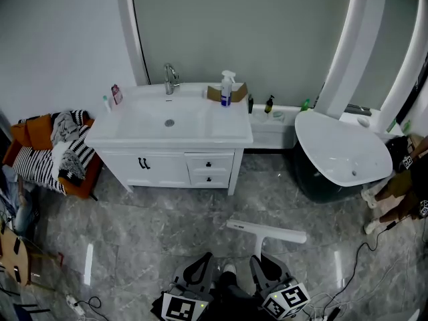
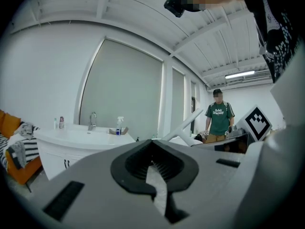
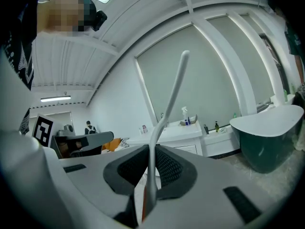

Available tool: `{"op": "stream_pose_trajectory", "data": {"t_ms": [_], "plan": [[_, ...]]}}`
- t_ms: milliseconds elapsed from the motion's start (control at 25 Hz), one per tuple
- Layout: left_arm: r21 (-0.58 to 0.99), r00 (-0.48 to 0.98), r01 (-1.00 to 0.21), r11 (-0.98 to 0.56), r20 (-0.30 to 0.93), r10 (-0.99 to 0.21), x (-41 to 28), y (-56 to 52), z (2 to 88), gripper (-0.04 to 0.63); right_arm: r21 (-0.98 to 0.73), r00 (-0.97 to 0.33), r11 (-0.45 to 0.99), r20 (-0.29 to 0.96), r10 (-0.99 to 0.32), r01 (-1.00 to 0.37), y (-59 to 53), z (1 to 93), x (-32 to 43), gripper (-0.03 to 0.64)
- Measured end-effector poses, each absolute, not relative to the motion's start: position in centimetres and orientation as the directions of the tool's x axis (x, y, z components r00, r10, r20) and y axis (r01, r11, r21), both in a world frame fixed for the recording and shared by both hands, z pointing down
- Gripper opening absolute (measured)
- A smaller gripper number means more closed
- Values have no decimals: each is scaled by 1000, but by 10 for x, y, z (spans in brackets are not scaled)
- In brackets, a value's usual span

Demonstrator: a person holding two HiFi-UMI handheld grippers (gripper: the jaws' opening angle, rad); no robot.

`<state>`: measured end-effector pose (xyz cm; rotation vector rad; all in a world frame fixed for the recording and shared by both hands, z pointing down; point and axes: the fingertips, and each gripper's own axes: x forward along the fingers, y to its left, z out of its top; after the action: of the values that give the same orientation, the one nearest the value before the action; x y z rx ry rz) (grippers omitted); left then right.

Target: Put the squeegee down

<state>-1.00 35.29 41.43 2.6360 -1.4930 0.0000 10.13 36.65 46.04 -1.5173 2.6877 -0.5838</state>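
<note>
Grey veined floor (image 1: 134,233) fills the near part of the head view, and the stretch just ahead of the grippers is where a tool could be laid. Nearest, the left gripper (image 1: 198,267) has its jaws drawn together on nothing. It is held level beside its partner, probably just to keep it out of the way. The right gripper (image 1: 267,266) has its jaws clamped on the thin handle of the squeegee (image 1: 265,230). The white blade lies crosswise beyond the jaw tips, in the air over the floor and well short of the counter's front right corner. Gripping the handle end leaves the blade free to be lowered flat, so the putting down looks not yet done. Farther off stands the white counter (image 1: 200,134), with a faucet (image 1: 171,79) and a spray bottle (image 1: 227,89) near its back edge. A bathtub (image 1: 341,146) stands to its right.
</note>
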Motion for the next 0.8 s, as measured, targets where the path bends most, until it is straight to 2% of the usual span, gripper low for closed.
{"op": "stream_pose_trajectory", "data": {"t_ms": [520, 800], "plan": [[101, 493, -866, -489, 11, -870, 25, 281, 409, 5, -306, -560, 508, 112, -821, -805, 286, 449, 138, 54], [98, 488, -869, -484, 13, -873, 39, 260, 411, 5, -327, -562, 500, 131, -817, -802, 268, 452, 150, 54]]}}
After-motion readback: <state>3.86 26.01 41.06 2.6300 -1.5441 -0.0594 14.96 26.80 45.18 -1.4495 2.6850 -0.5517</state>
